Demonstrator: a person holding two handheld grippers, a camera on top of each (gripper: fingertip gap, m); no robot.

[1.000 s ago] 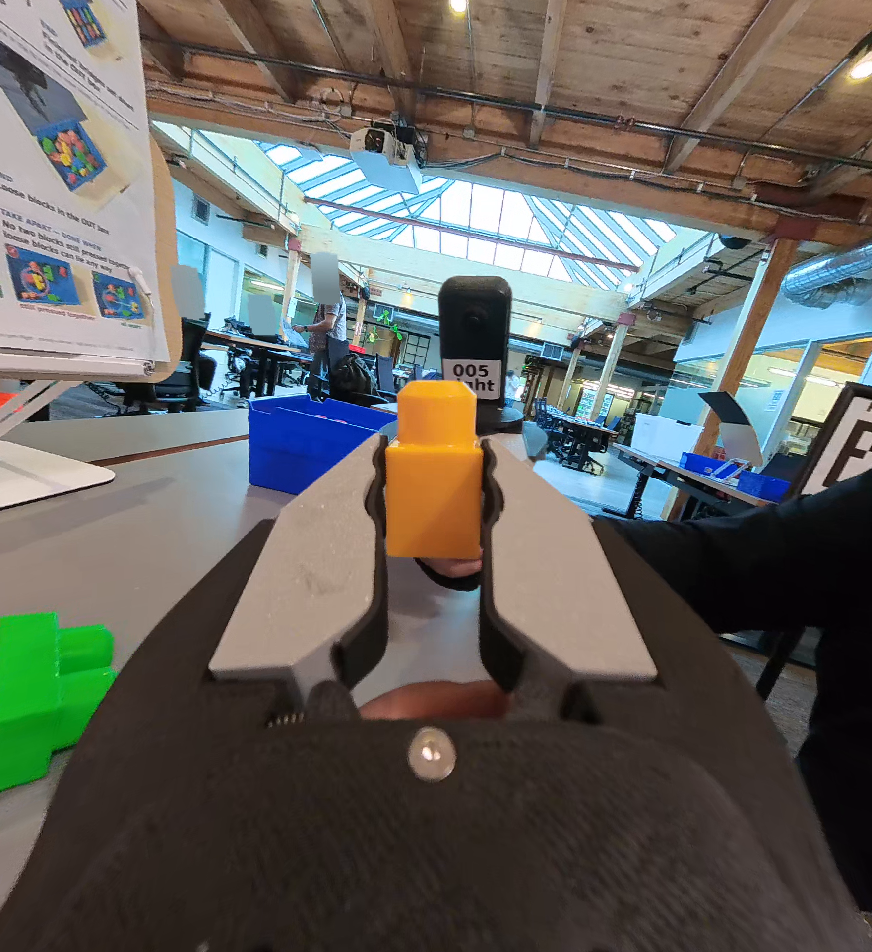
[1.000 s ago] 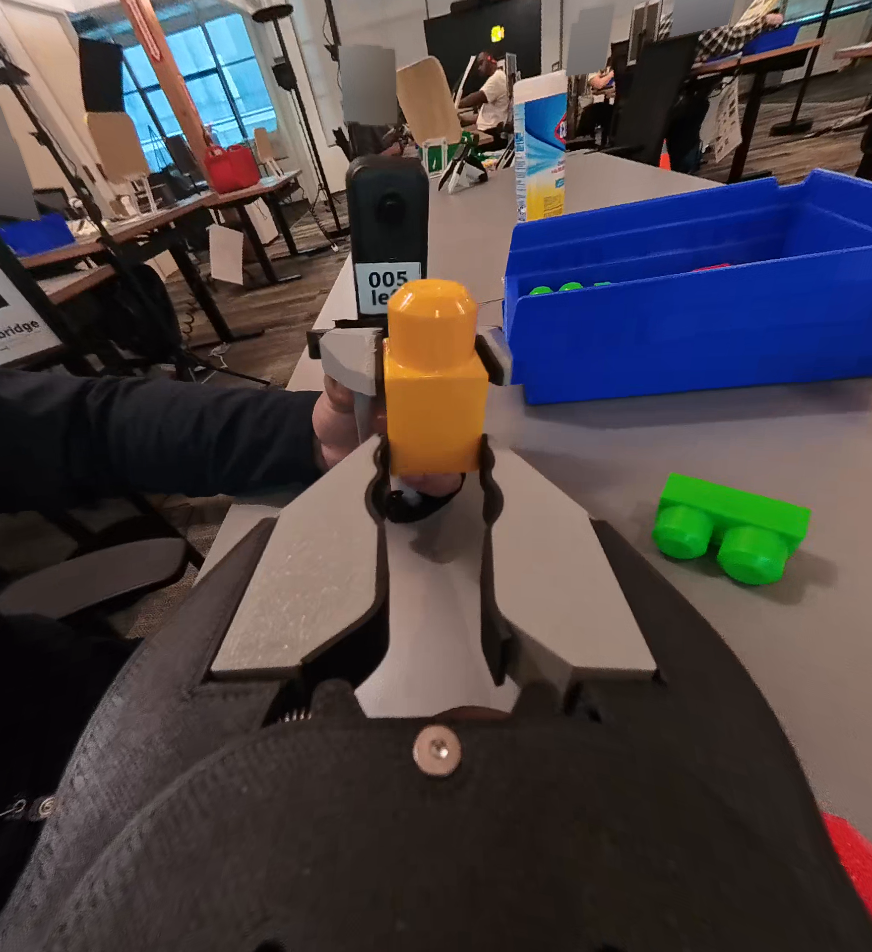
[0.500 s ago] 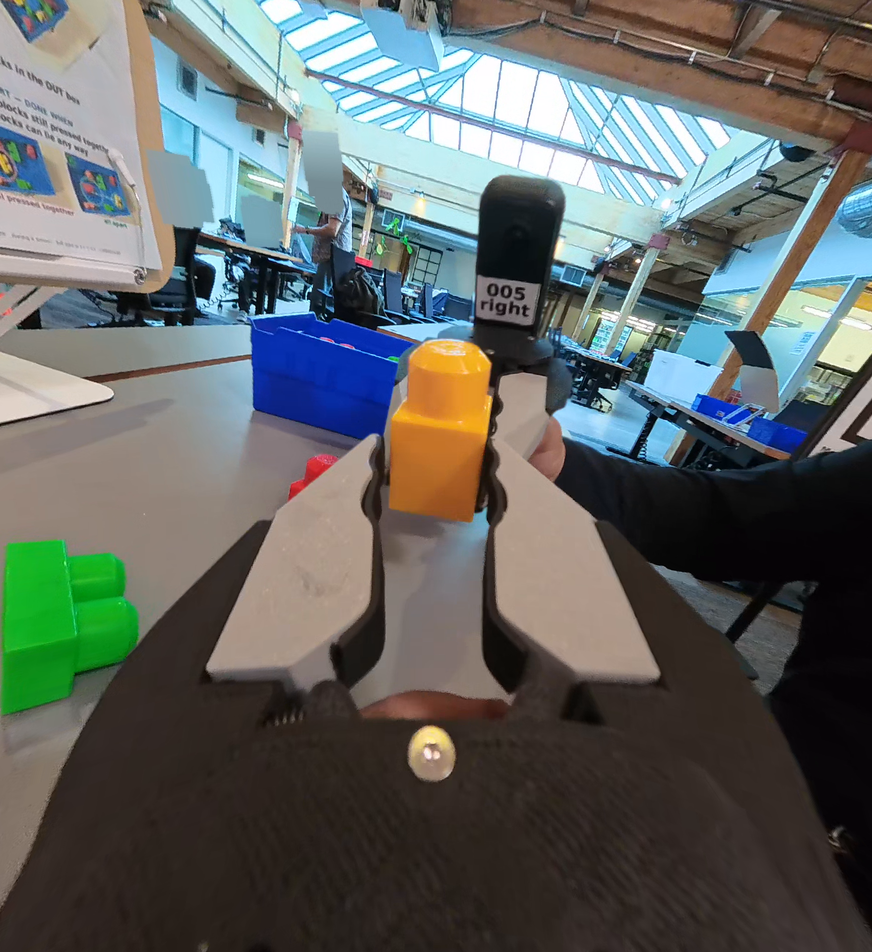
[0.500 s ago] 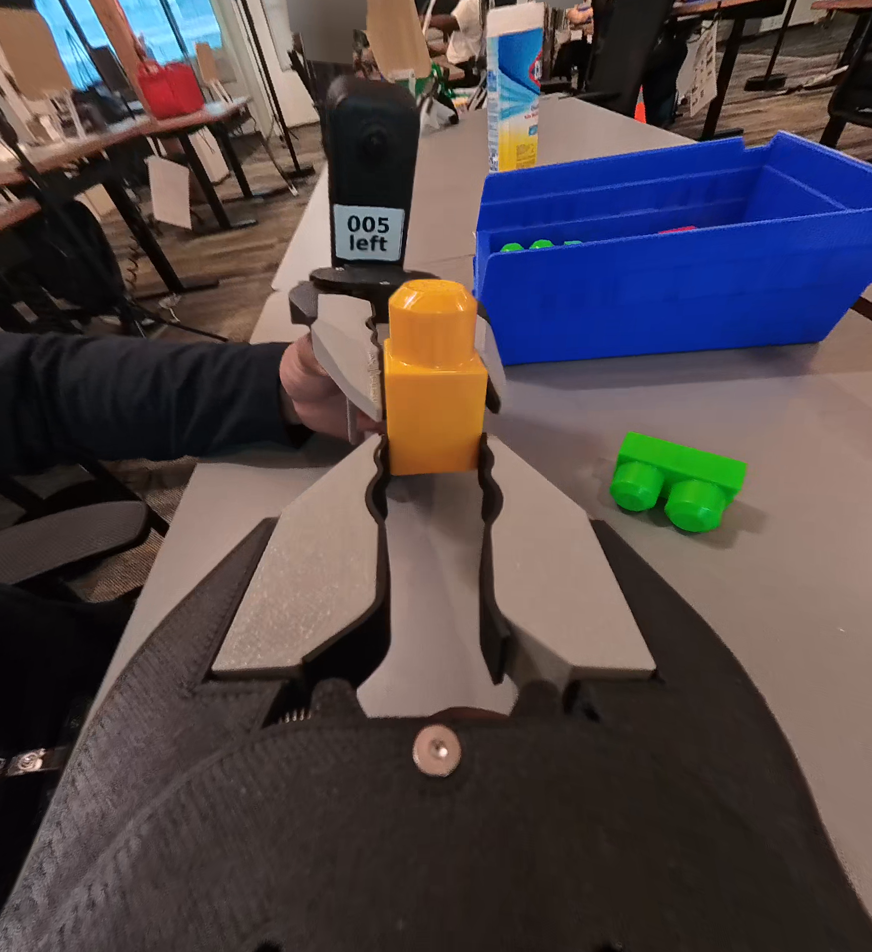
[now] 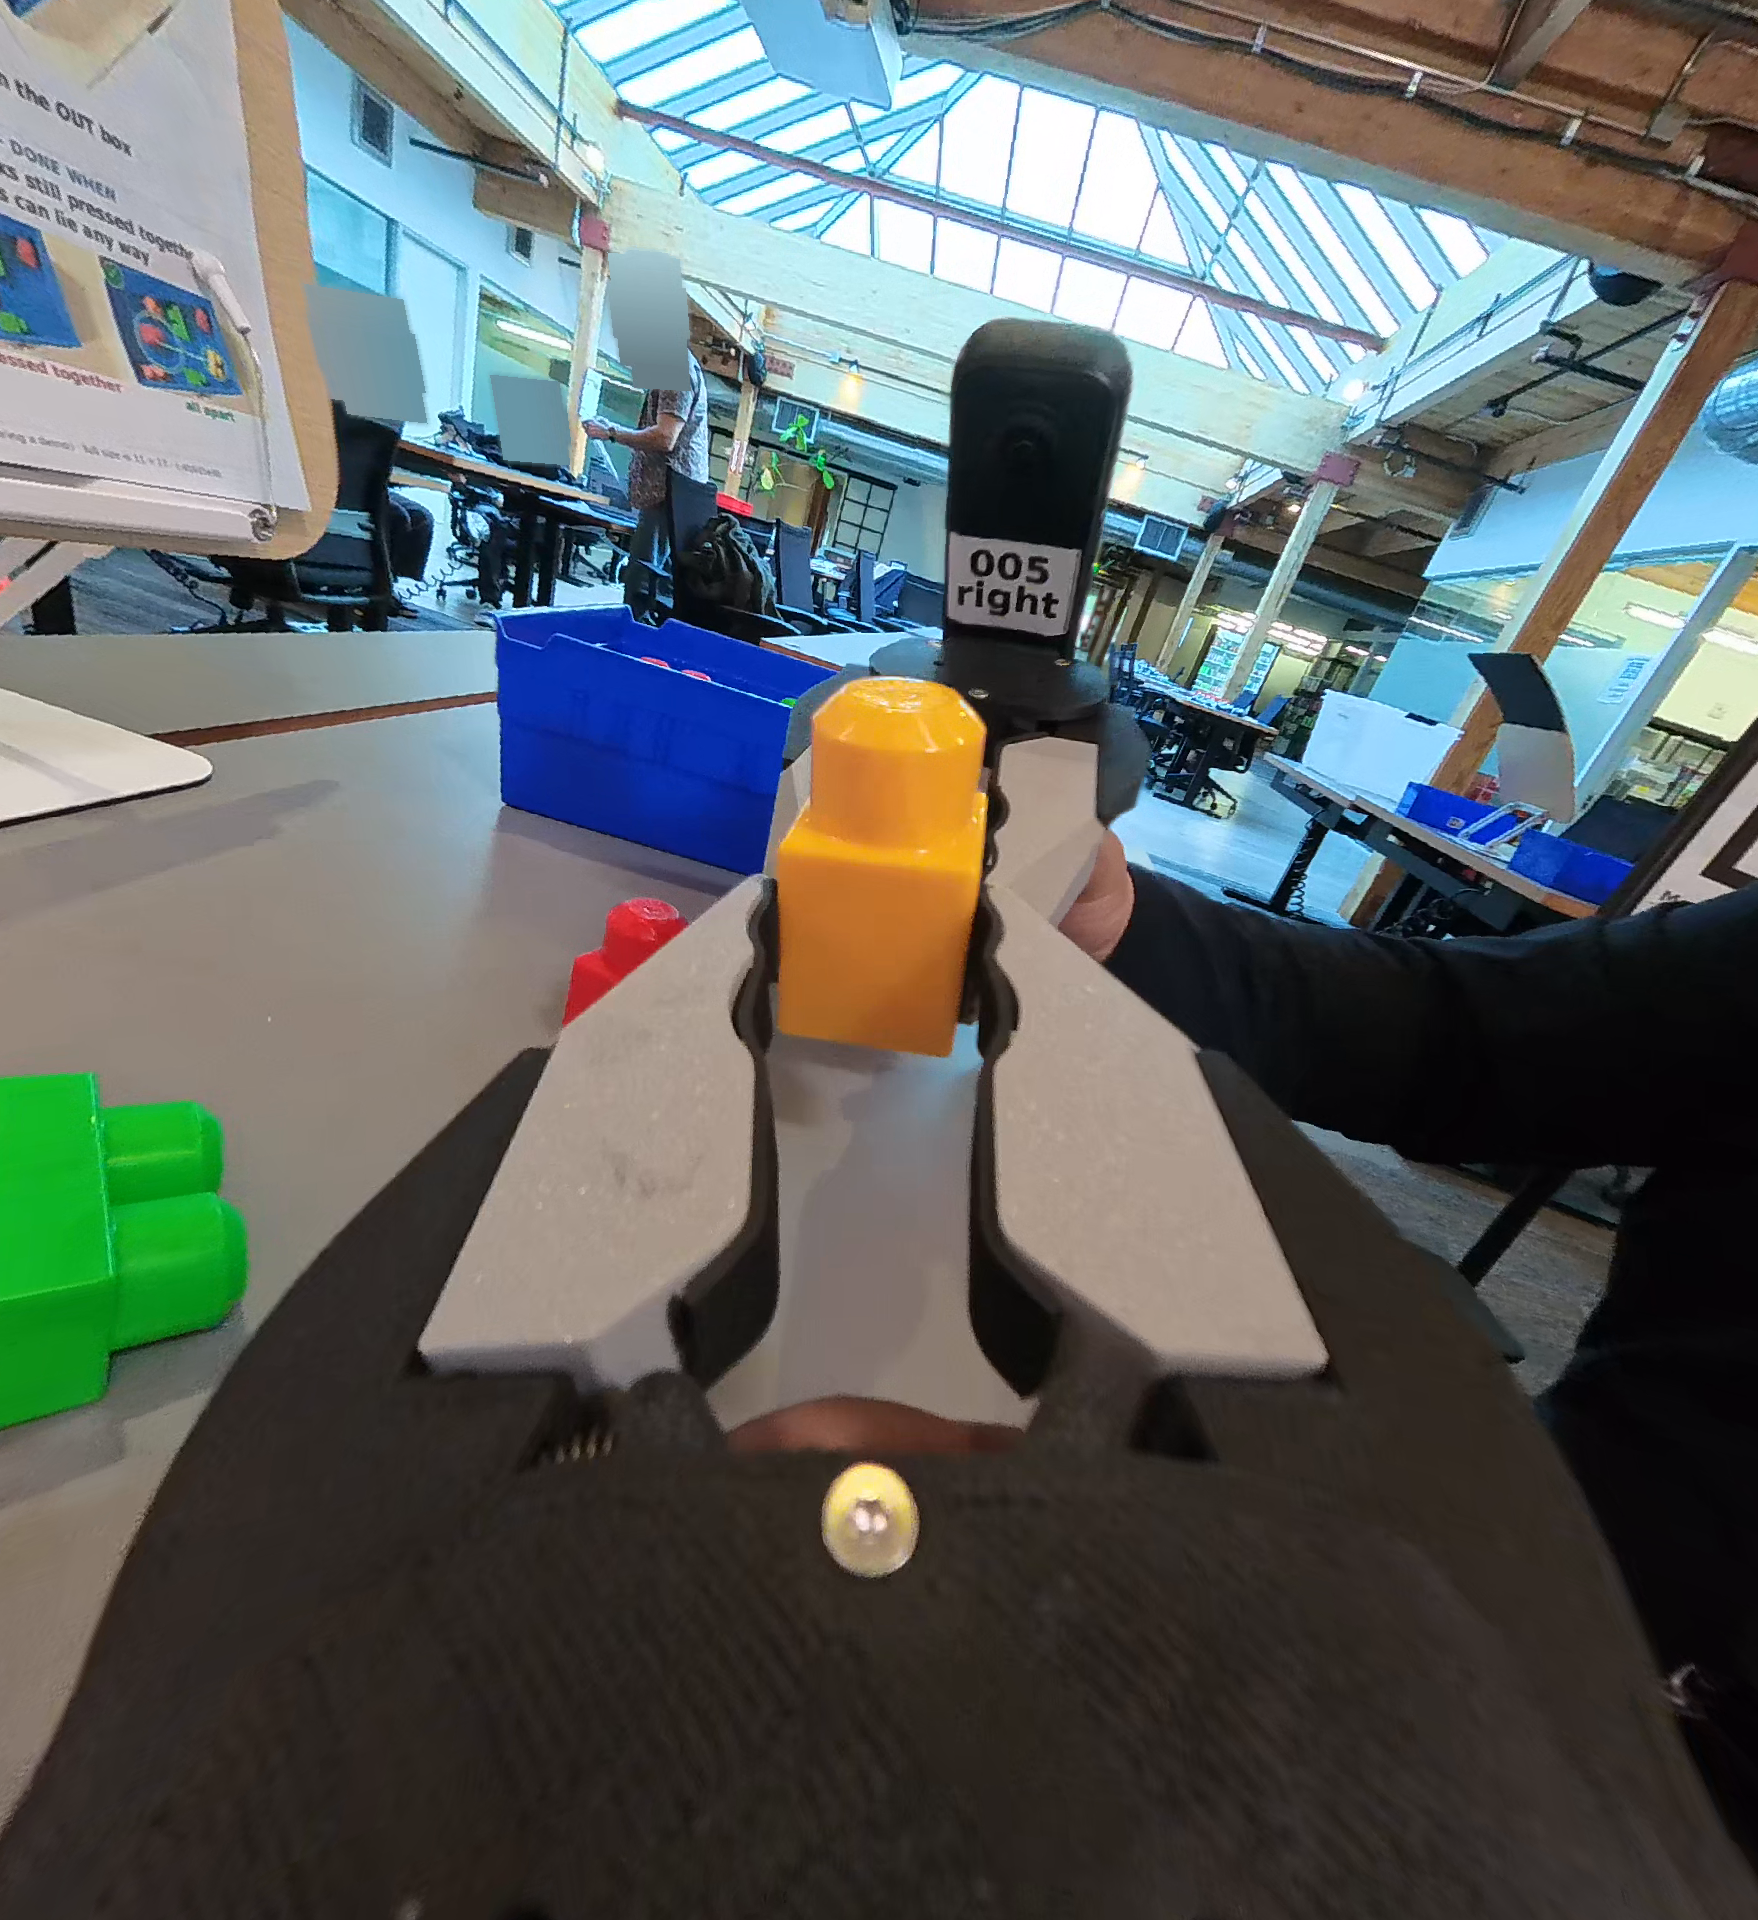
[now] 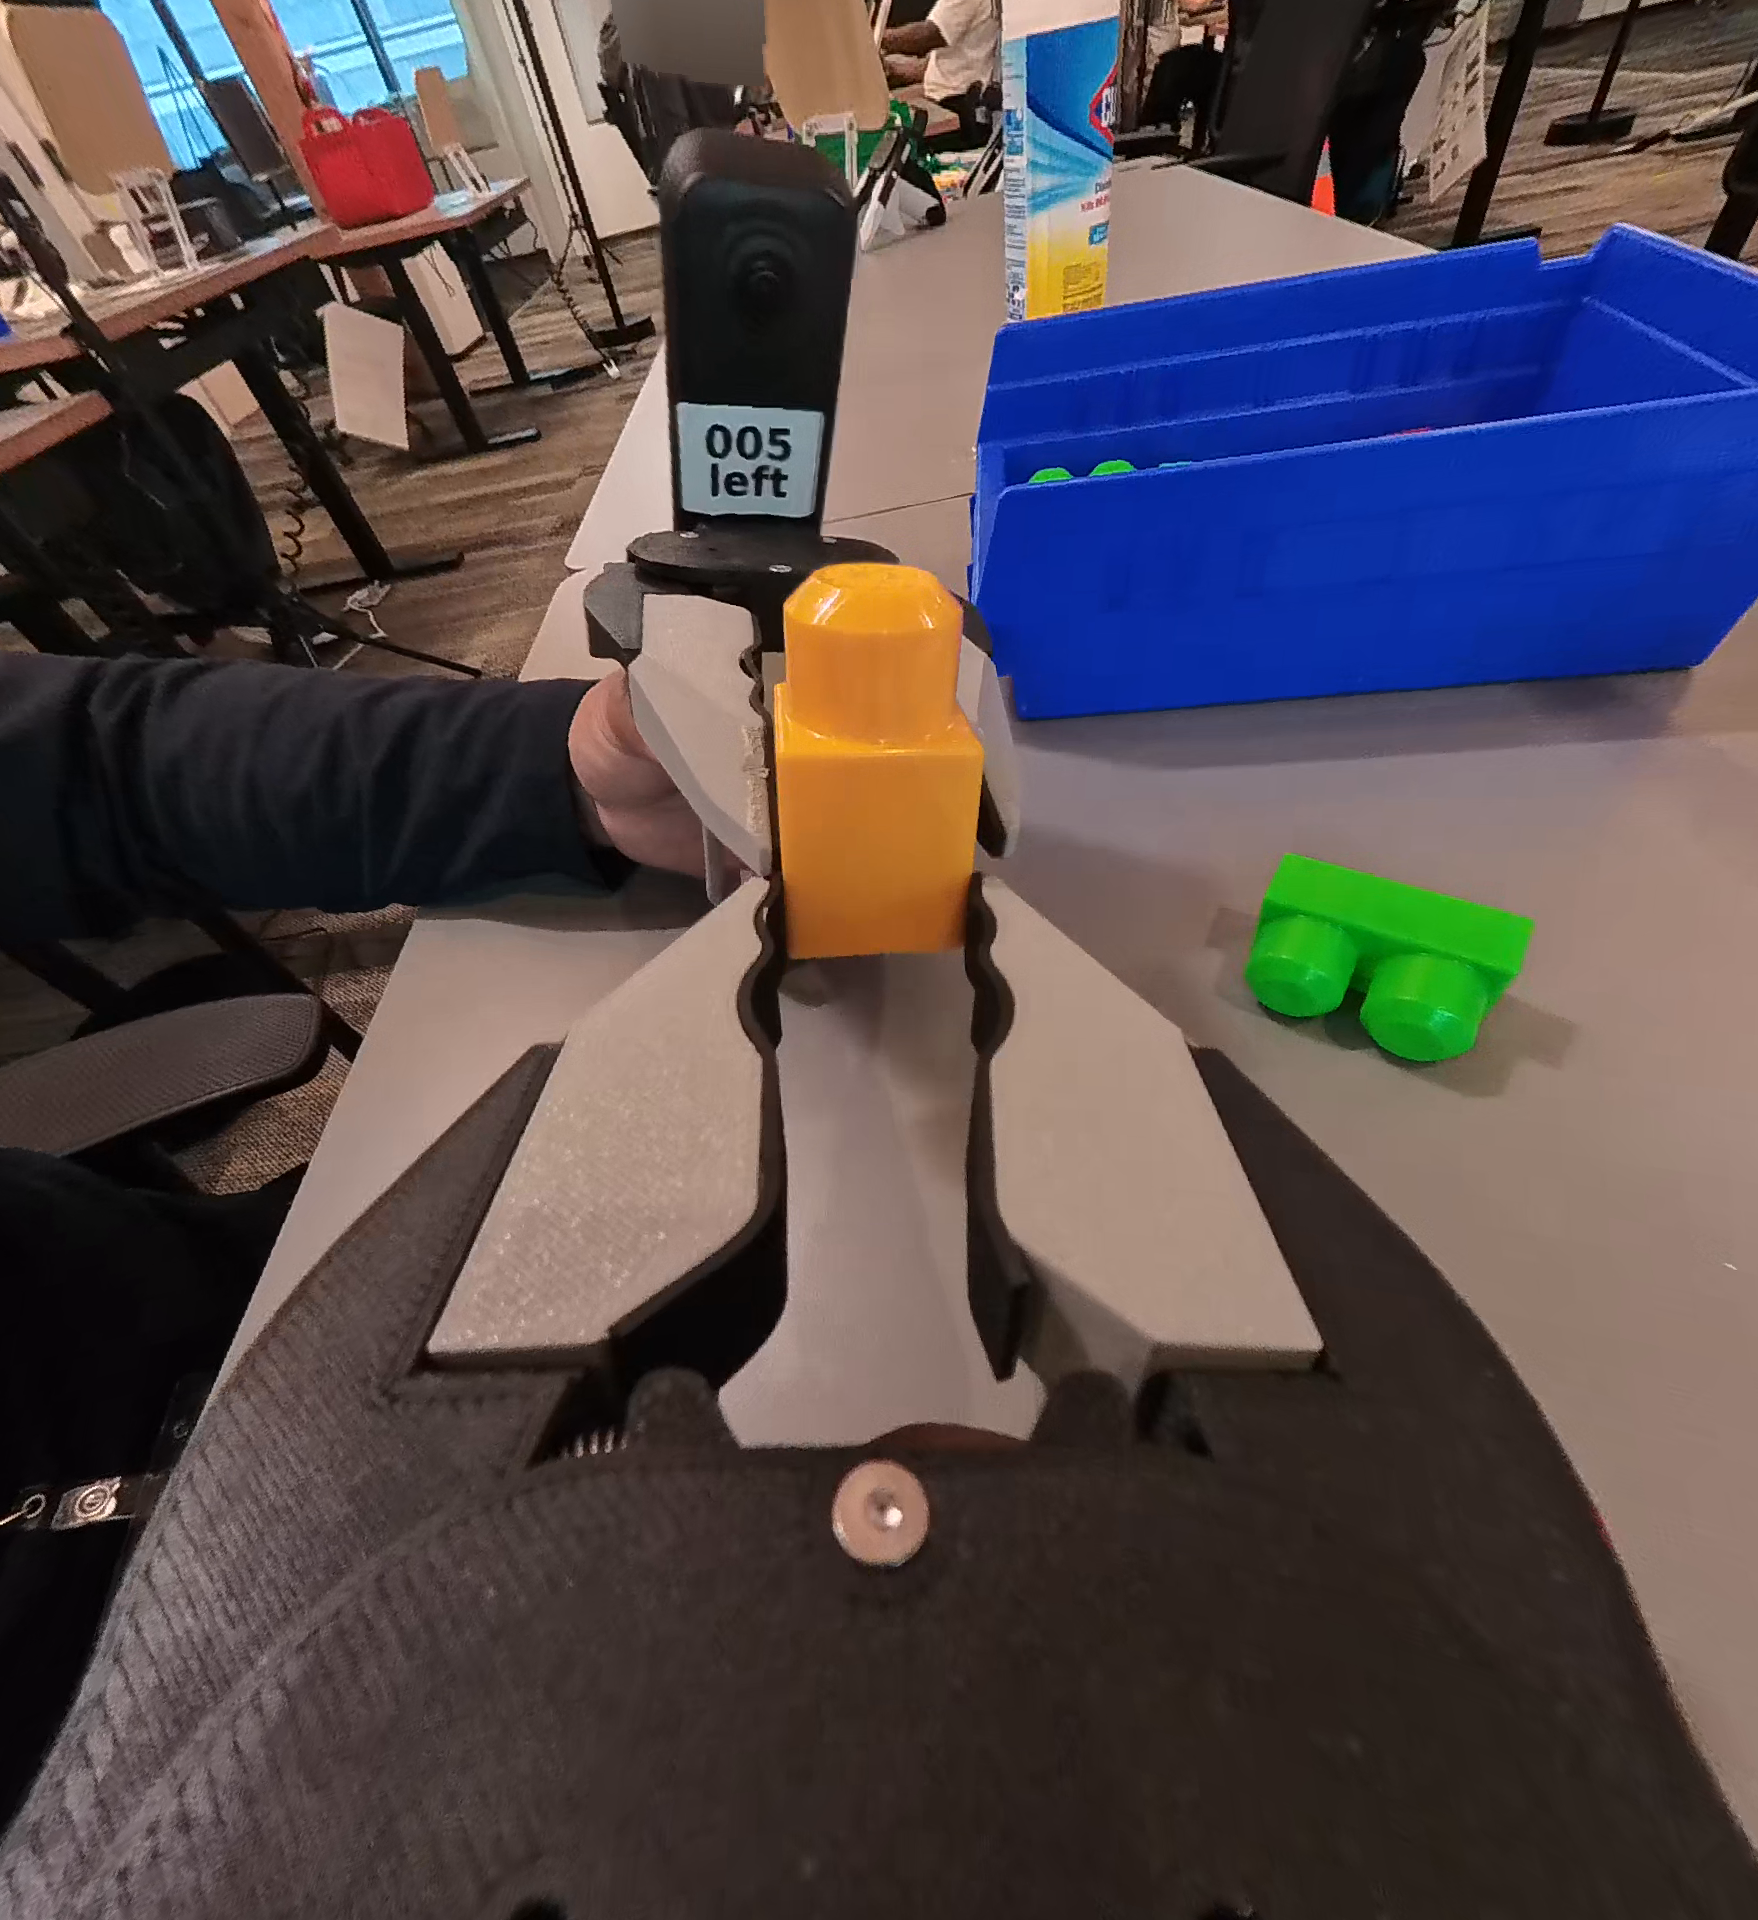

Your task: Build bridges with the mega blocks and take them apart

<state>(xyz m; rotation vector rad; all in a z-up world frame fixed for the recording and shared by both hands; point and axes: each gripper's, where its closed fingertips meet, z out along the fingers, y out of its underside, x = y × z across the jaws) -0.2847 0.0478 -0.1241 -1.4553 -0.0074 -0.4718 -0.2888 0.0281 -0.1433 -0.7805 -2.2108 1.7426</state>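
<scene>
A single-stud orange block (image 5: 875, 914) stands upright between both grippers, which face each other over the grey table (image 5: 283, 935). My left gripper (image 5: 873, 940) is shut on its sides. My right gripper (image 6: 875, 920) is shut on the lower sides of the same block (image 6: 875, 810). Each view shows the other gripper's fingers (image 6: 698, 727) behind the block. A green two-stud block (image 5: 75, 1247) lies on its side to the left of my left gripper; in the right wrist view it (image 6: 1384, 956) lies to the right. A red block (image 5: 626, 951) shows partly behind my left finger.
A blue bin (image 6: 1374, 582) with a few blocks inside stands on the table beyond the green block, also seen in the left wrist view (image 5: 646, 758). An instruction sheet on a stand (image 5: 75, 260) is at the far left. A wipes canister (image 6: 1057, 156) stands behind the bin. The tips of both grippers are at nearly the same place.
Both grippers kept hold of the orange block and came lower toward the table. The green block and blue bin now sit closer in both views, and the red block came into view.
</scene>
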